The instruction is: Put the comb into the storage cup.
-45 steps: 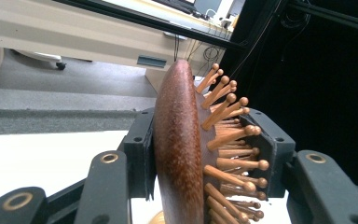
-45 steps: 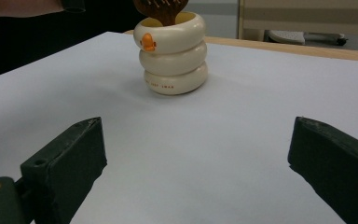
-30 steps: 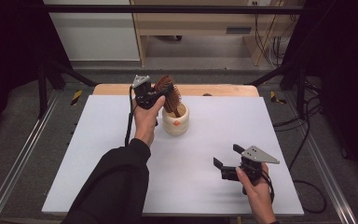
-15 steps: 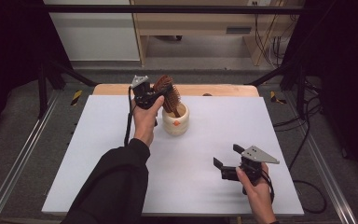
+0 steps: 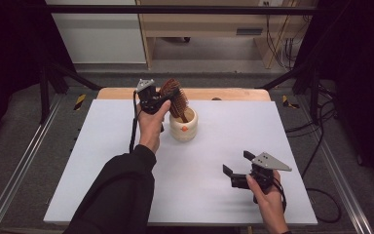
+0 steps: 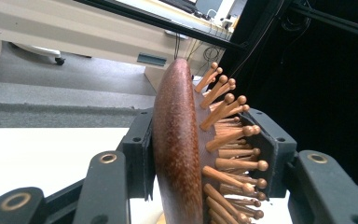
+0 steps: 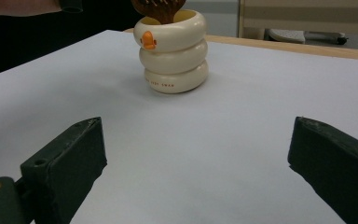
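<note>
Brown wooden paddle hairbrush [image 5: 175, 97] with peg bristles, clamped by head in left tool [image 5: 157, 100], handle down inside cream ringed ceramic cup [image 5: 183, 126] at 12 o'clock on white worktop [image 5: 102, 170]; long axis near upright. Right tool [image 5: 237, 168] wide, holding nothing, at 5 o'clock, well apart.

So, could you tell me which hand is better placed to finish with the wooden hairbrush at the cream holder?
Left: the left gripper is shut on the hairbrush over the holder; the right gripper sits open, apart.
</note>
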Tool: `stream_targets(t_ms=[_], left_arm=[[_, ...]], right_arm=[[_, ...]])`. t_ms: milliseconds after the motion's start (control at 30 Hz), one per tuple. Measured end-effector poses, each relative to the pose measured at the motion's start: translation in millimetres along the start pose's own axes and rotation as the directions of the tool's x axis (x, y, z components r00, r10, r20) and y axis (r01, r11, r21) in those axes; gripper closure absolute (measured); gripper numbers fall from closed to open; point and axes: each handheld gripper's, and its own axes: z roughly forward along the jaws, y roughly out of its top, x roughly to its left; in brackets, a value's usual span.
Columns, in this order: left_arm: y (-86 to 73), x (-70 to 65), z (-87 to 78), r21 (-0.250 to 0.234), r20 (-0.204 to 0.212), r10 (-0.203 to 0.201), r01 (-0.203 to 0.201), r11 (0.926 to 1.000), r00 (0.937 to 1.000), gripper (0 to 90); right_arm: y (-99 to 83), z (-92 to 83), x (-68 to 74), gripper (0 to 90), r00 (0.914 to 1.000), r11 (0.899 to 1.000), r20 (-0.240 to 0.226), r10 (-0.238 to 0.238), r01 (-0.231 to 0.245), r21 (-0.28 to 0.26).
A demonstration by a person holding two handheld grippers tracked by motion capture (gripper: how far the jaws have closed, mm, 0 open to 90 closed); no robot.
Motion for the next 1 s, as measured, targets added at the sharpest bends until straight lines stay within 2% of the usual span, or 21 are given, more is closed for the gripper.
stream_targets(t_ms=[1000], left_arm=[[-1.7,7.7,-3.3,0.000,-0.009,-0.018,0.018,0.9998,0.9998,47.5]], right_arm=[[-0.4,0.6,0.3,4.6,1.0000,1.000,-0.001,-0.002,0.002,0.002]])
